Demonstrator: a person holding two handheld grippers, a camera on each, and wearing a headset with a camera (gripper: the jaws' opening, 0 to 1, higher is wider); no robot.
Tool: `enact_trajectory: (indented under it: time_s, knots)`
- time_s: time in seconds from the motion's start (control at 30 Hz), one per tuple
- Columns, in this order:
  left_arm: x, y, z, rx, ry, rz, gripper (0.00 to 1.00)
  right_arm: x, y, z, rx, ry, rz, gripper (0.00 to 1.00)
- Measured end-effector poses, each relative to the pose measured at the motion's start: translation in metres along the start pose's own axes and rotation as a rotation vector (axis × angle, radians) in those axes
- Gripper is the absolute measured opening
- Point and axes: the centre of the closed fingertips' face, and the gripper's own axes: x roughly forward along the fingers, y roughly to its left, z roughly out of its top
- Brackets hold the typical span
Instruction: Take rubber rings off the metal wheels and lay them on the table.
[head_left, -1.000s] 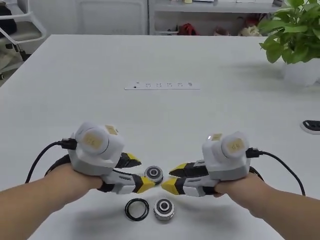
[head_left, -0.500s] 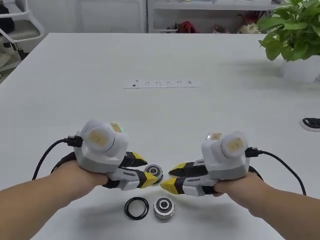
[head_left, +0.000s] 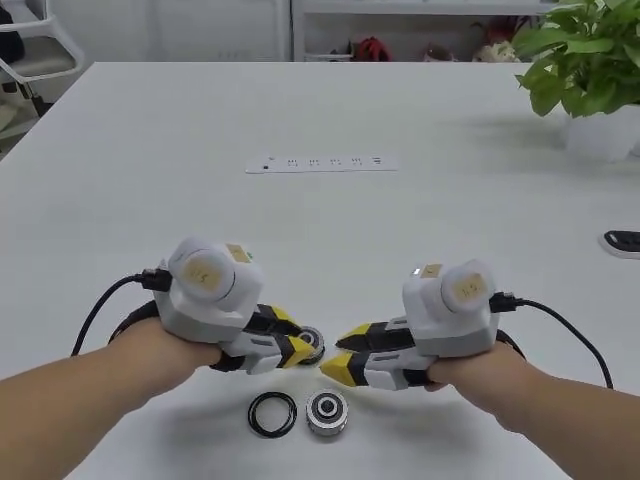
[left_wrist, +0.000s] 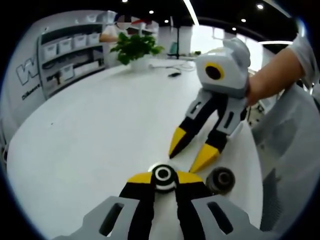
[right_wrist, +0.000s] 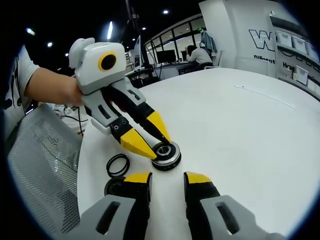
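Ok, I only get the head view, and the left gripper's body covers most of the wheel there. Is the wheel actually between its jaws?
Observer: Yes. In the left gripper view the wheel sits between the left gripper's yellow tips, one against each side.
Operator: Is its rubber ring on?
Observer: It looks so: the right gripper view shows a black rubber ring round its rim.
Operator: And the right gripper?
Observer: Its own view shows the jaws apart with nothing between them, just short of the wheel.
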Motion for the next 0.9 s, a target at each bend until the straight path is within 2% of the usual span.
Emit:
enact_trajectory:
  time_s: [0.3, 0.9]
  knots:
    - [0.000, -0.001, 0.000, 0.035, 0.006, 0.015, 0.15, 0.002, 0.002, 0.001, -0.004, -0.001, 0.004, 0.22]
    - [0.002, -0.002, 0.001, 0.036, 0.001, 0.019, 0.14, 0.011, 0.003, 0.008, -0.034, -0.004, -0.004, 0.22]
